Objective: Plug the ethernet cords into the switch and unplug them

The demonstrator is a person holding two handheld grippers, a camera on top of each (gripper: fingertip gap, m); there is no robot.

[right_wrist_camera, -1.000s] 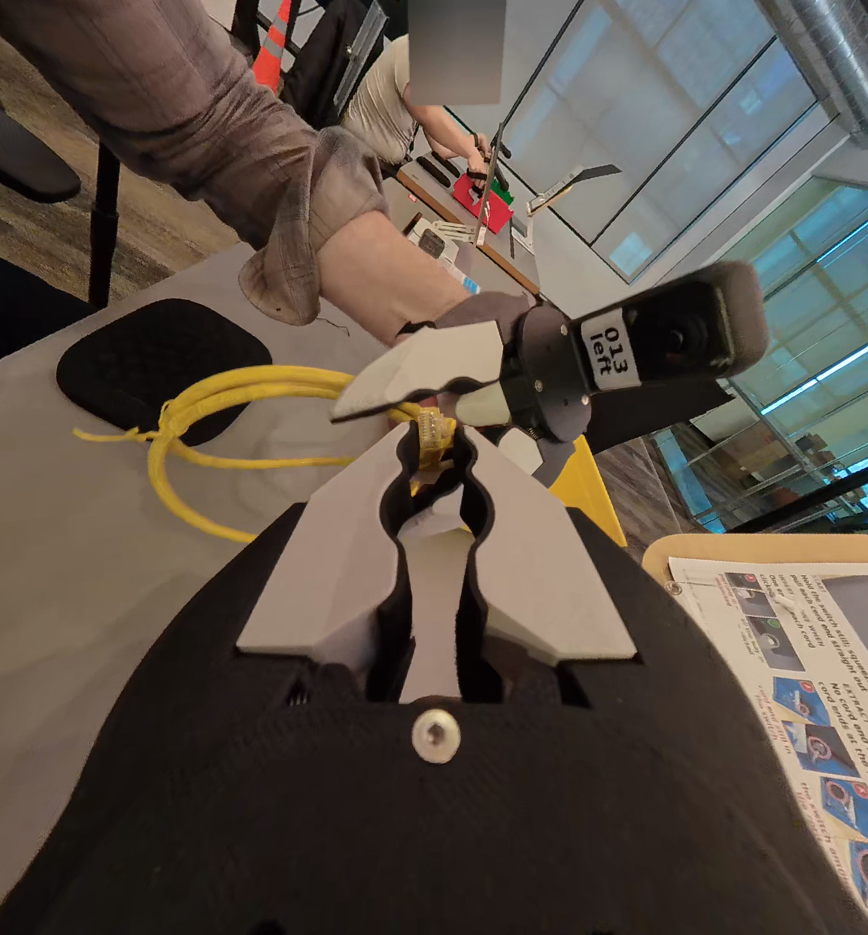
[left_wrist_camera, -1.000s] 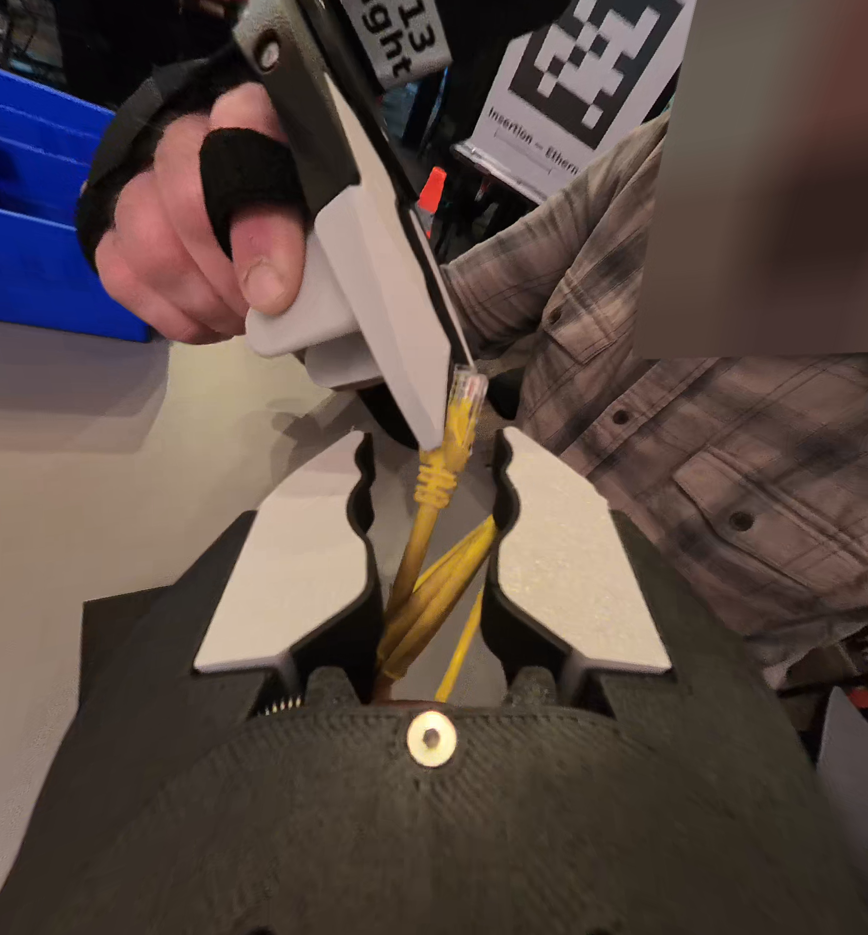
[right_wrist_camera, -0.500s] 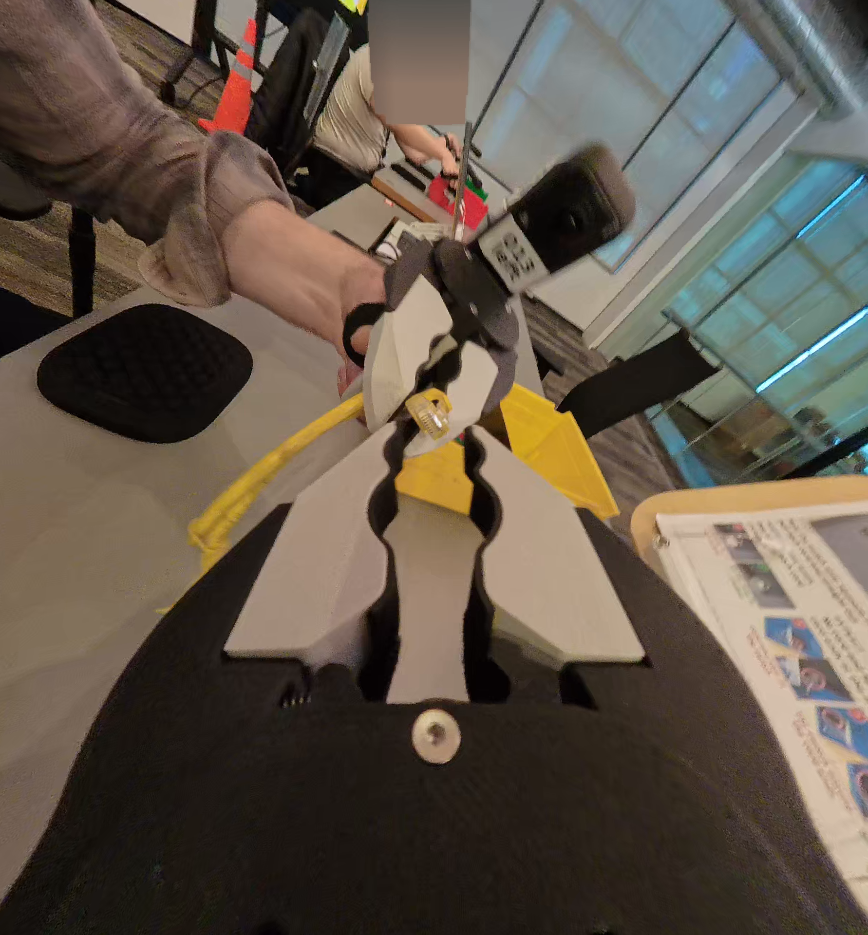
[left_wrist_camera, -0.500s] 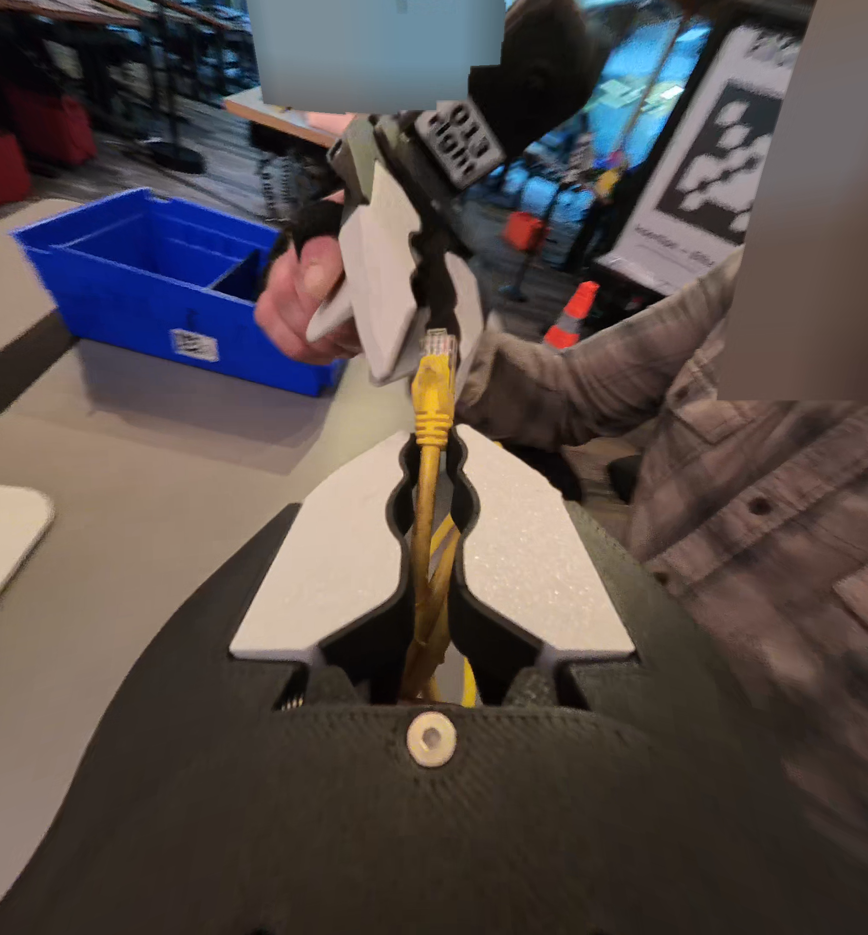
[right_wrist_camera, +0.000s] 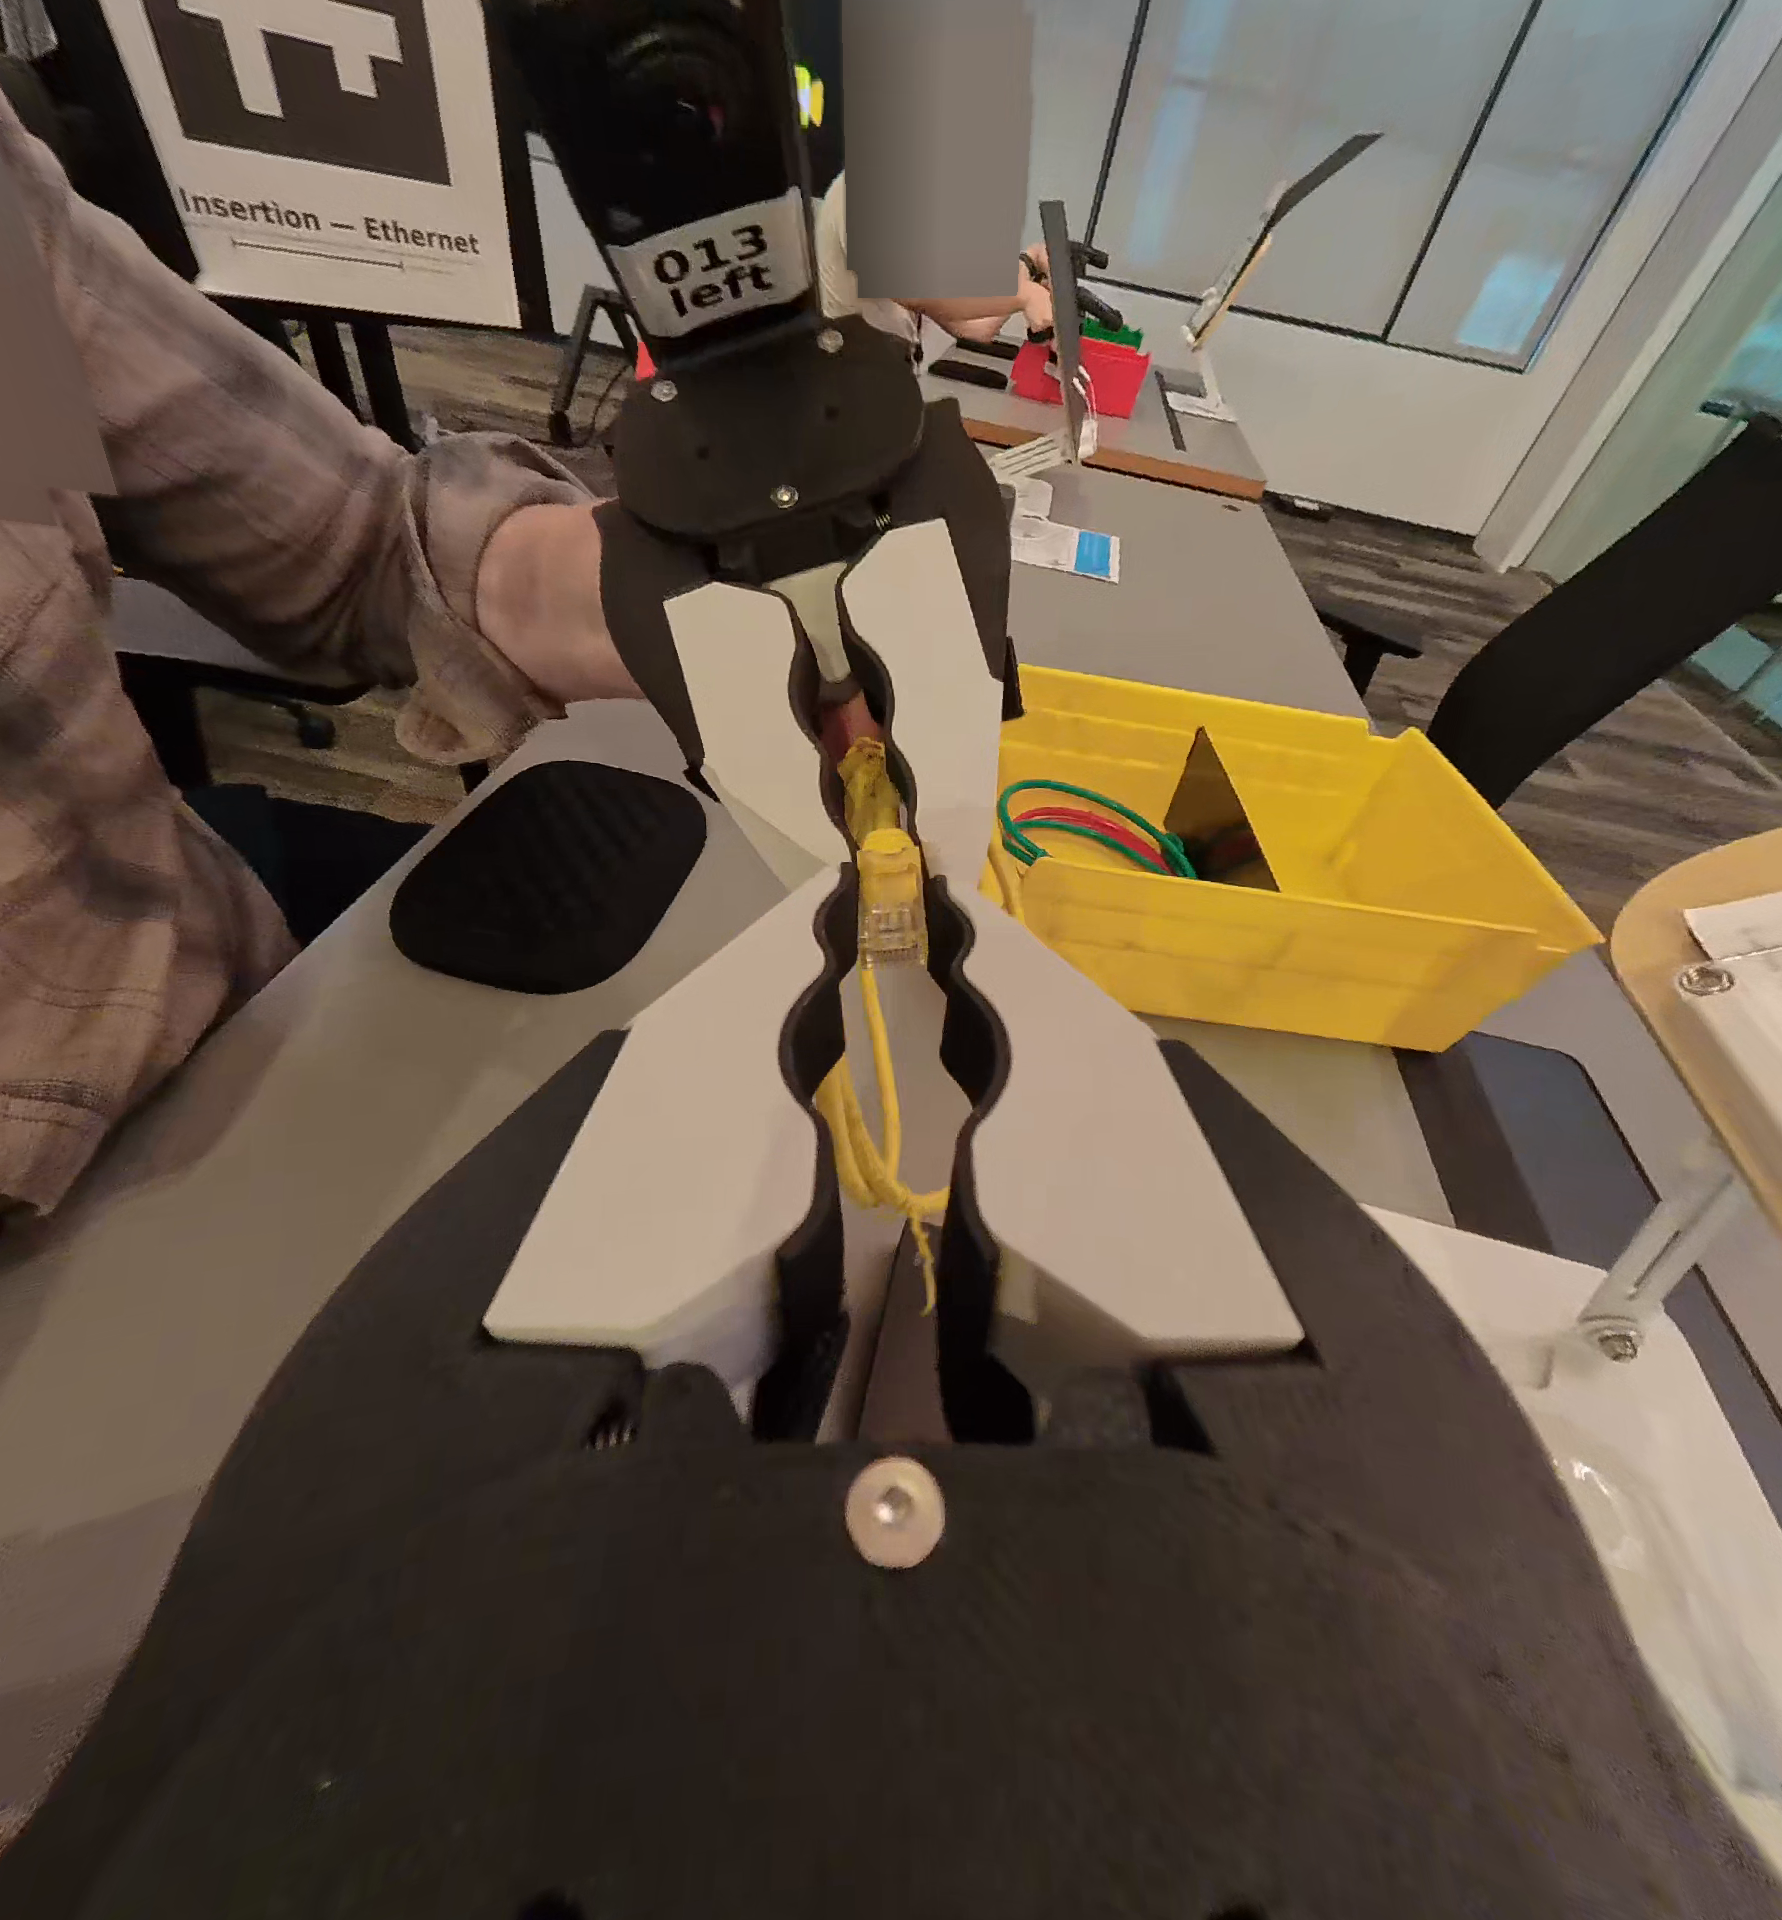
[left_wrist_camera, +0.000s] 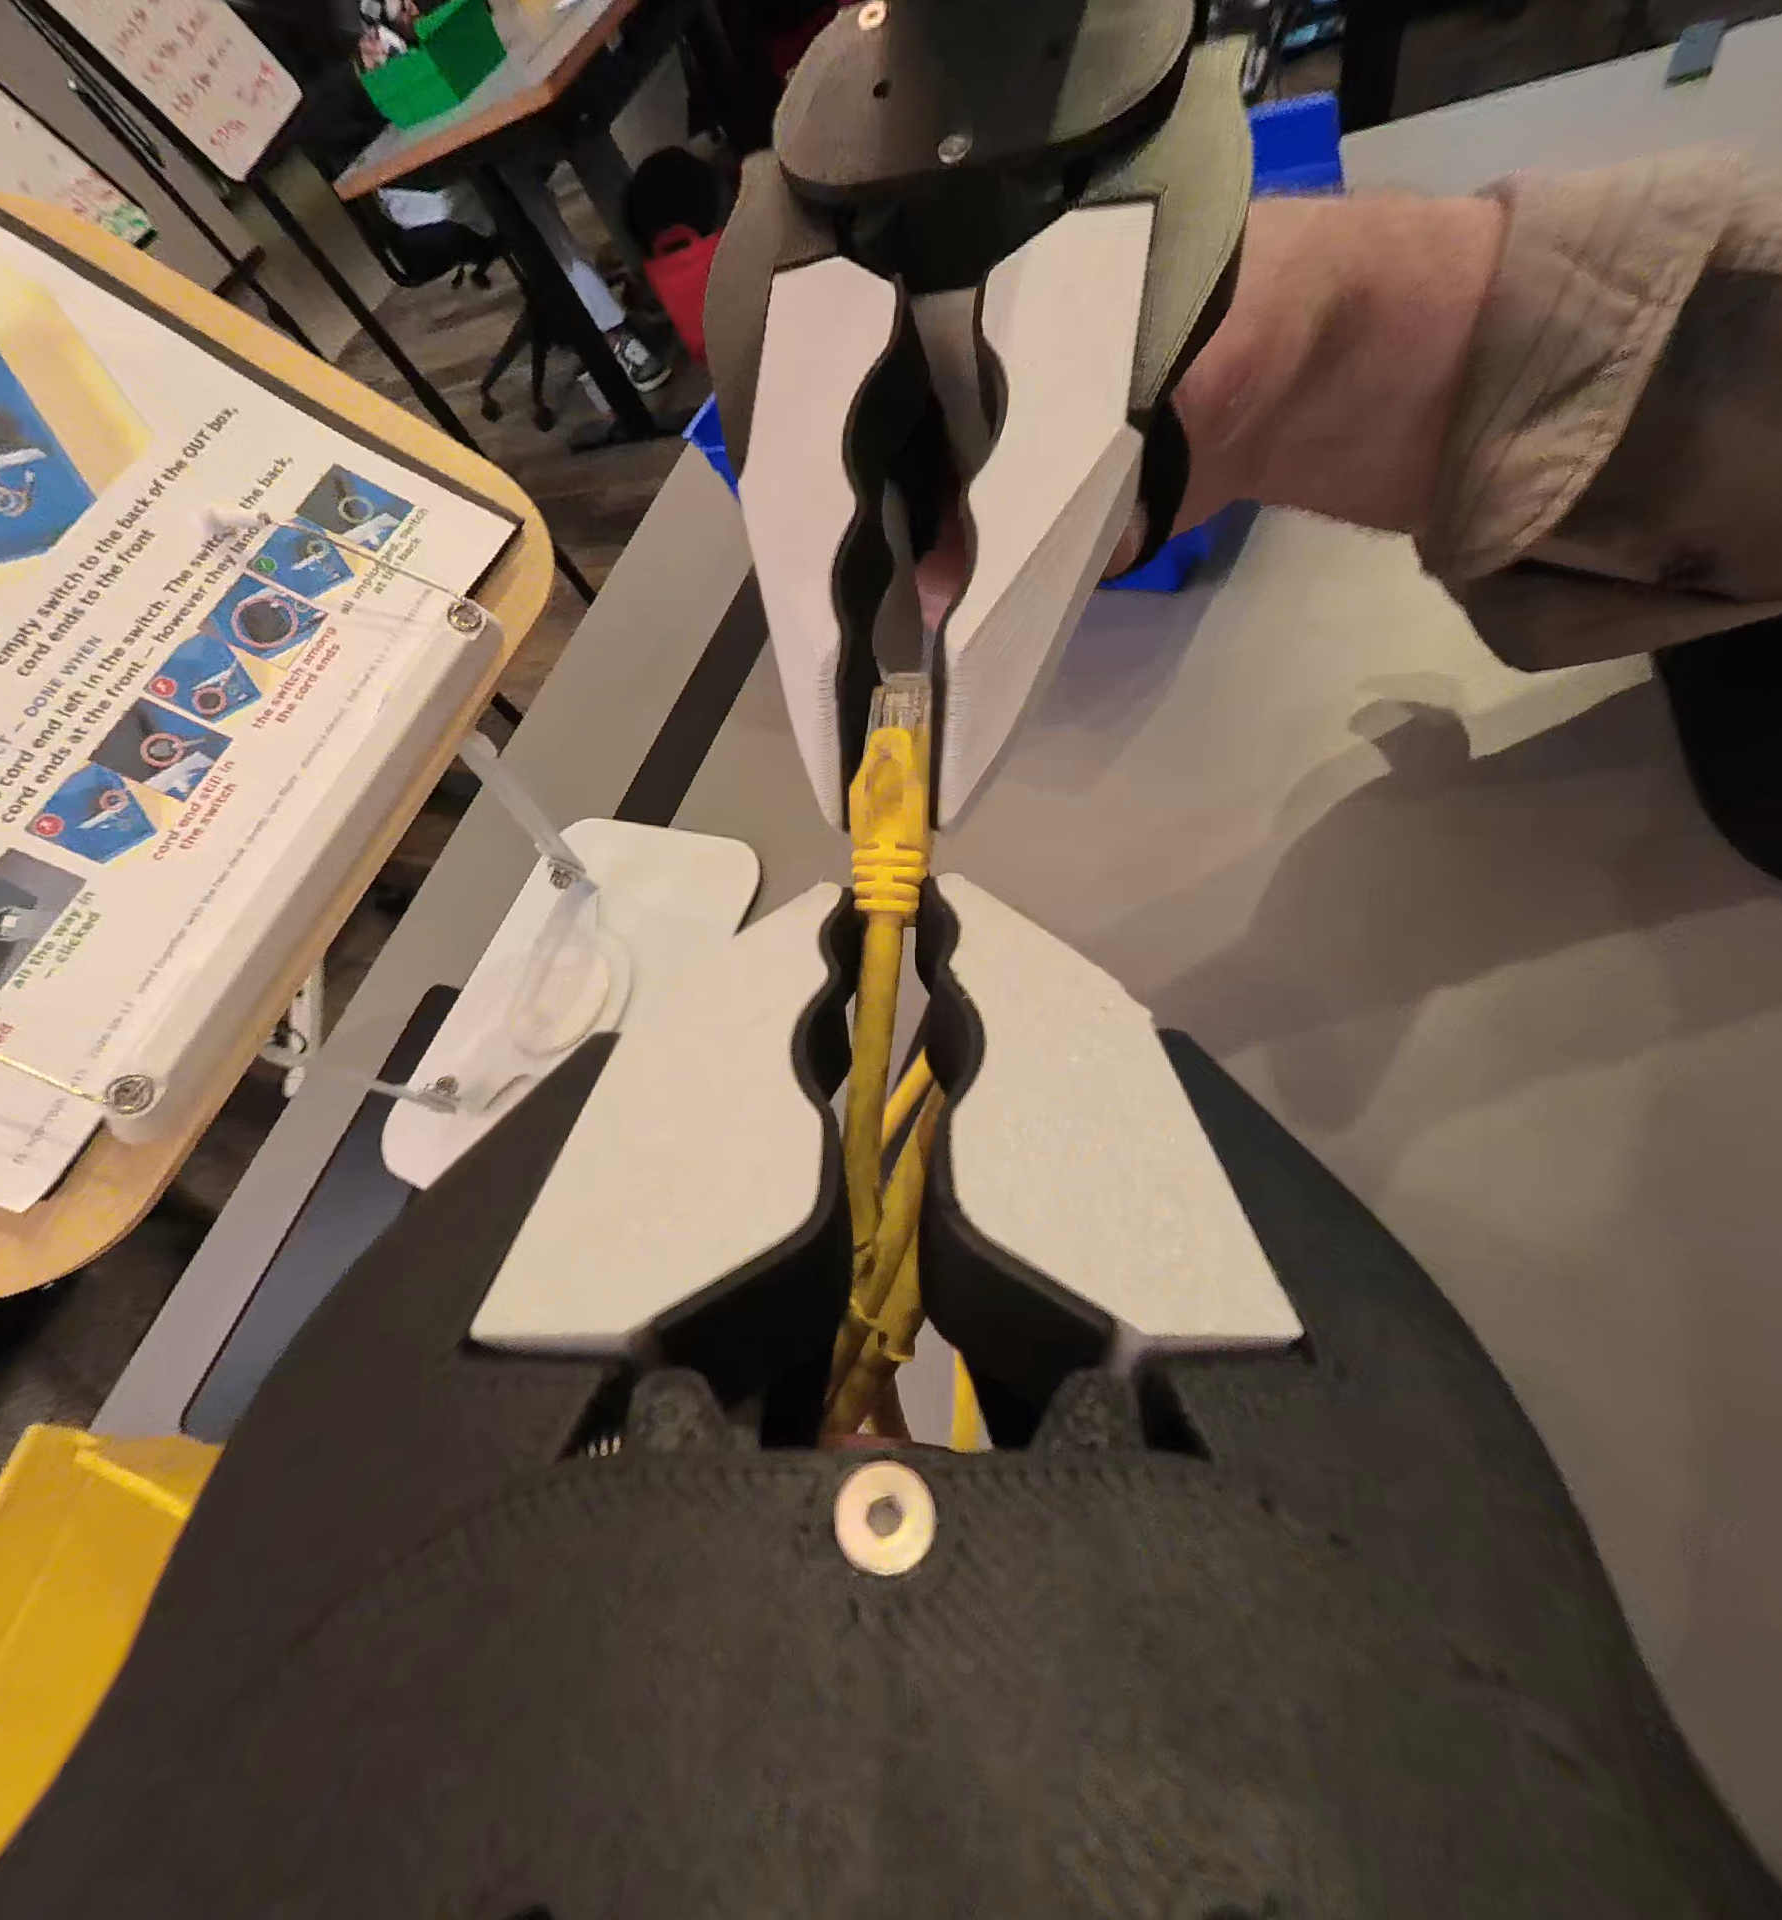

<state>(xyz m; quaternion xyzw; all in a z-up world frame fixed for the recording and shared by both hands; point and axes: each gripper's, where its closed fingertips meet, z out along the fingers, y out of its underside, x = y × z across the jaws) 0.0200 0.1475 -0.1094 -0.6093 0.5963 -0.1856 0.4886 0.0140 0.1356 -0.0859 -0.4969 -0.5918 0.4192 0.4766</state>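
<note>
A yellow ethernet cord (left_wrist_camera: 882,1039) runs between my left gripper's fingers. My left gripper (left_wrist_camera: 887,899) is shut on the cord just behind the plug's boot. The clear plug (left_wrist_camera: 902,712) sticks out forward. My right gripper (left_wrist_camera: 889,816) faces it tip to tip and is shut on the plug. In the right wrist view the plug (right_wrist_camera: 892,914) sits between my right gripper's (right_wrist_camera: 889,883) tips, and the left gripper (right_wrist_camera: 887,847) meets them from above. The rest of the cord (right_wrist_camera: 866,1143) hangs in a tied bundle below. No switch is in view.
A yellow bin (right_wrist_camera: 1282,966) with green and red cords (right_wrist_camera: 1074,831) stands on the grey table behind the grippers. A black pad (right_wrist_camera: 544,873) lies to the left. An instruction sheet on a wooden board (left_wrist_camera: 191,675) stands on a white base (left_wrist_camera: 658,883). A blue bin (left_wrist_camera: 1178,551) lies beyond. My two grippers' fingertips are within a few centimetres of each other.
Both grippers have swung round to face each other in line. The right gripper has closed on the plug. The left gripper has kept its hold on the cord.
</note>
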